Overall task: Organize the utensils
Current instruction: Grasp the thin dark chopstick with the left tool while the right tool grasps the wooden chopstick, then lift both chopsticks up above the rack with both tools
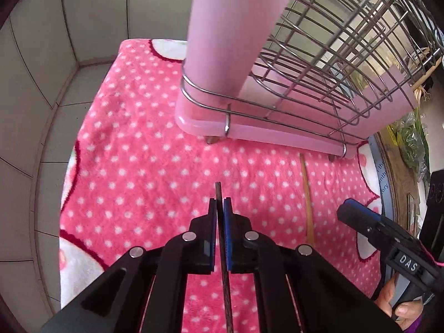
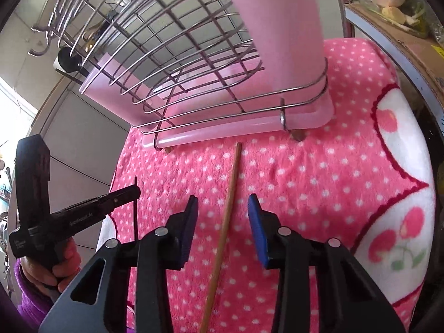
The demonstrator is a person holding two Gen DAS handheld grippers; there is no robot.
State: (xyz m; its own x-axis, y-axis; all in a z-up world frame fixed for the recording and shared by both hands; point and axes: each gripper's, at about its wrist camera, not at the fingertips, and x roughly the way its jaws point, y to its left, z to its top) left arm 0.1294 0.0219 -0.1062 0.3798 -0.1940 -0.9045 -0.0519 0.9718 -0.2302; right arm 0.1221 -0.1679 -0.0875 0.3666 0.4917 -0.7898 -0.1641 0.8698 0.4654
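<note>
My left gripper [image 1: 220, 202] is shut on a dark thin chopstick [image 1: 224, 263], held above the pink dotted towel [image 1: 138, 172]; it also shows in the right wrist view [image 2: 136, 191] with the dark stick [image 2: 136, 216] upright in it. A light wooden chopstick [image 2: 224, 222] lies on the towel between the fingers of my open right gripper [image 2: 223, 202]; it also shows in the left wrist view [image 1: 307, 194]. My right gripper shows at the right edge of the left wrist view [image 1: 349, 208]. A wire rack [image 1: 319, 63] on a pink tray [image 1: 249, 130] holds a pink cup [image 1: 230, 27].
Tiled walls [image 1: 41, 69] stand left of the towel. A cardboard box with greens [image 2: 402, 22] stands to the right of the rack. Hooks [image 2: 47, 36] hang on the rack's far end.
</note>
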